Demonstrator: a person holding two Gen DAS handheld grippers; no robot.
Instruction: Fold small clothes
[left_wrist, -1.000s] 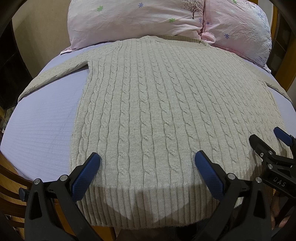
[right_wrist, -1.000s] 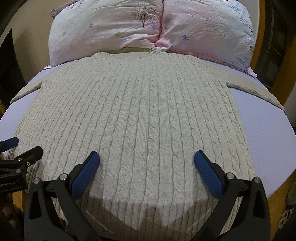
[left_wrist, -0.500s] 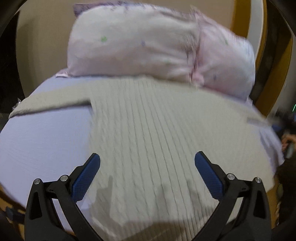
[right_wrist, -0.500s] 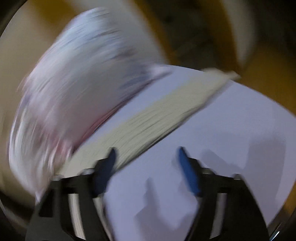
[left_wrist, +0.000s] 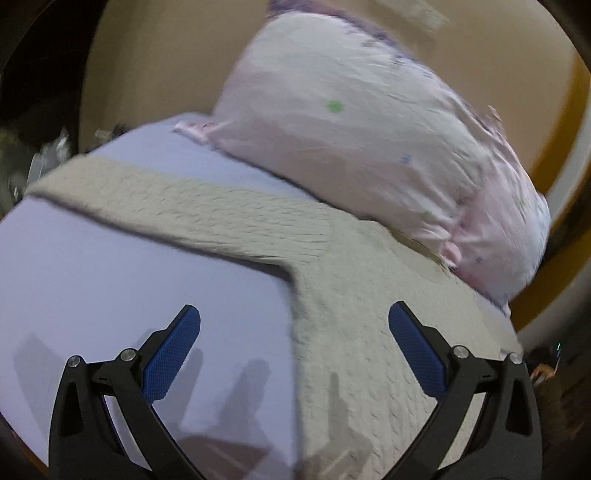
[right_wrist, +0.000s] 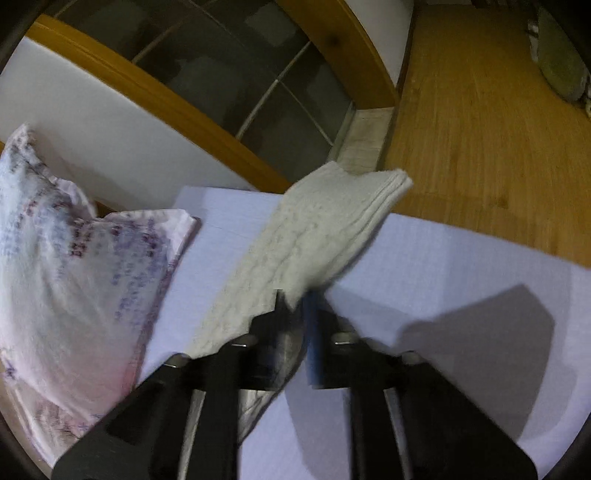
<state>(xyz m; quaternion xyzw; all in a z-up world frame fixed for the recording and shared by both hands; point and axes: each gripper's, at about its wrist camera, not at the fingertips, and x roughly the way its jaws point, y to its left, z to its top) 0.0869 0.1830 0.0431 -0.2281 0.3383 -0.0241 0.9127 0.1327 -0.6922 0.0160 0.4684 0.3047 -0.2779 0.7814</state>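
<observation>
Lavender bedsheet (left_wrist: 110, 280) under sweater (left_wrist: 369, 314), sleeve (right_wrist: 314, 236) in right tool (right_wrist: 295, 306).

Sweater (left_wrist: 347, 295): beige knitted cloth, thick and matt, with a nubbly, rough cable texture; the sleeve (right_wrist: 317, 236) ends in a ribbed cuff.
Sheet (left_wrist: 92, 288): pale lilac cloth, matt, smooth, finely ribbed weave.
Pillow (left_wrist: 369, 147): thin pinkish-white cloth, crinkled, printed with small flowers, faint sheen.
Left gripper (left_wrist: 294, 349): matt black plastic arms, silvery metal rivets; pads (left_wrist: 171, 363) blue, finely dimpled, probably rubber.
Right gripper (right_wrist: 295, 306): same black plastic, blurred here, with one blue pad showing.
Bed frame (right_wrist: 147, 92): orange-brown wood, smooth, lightly glossy.
Floor (right_wrist: 480, 129): wood boards, satin finish, visible grain.
</observation>
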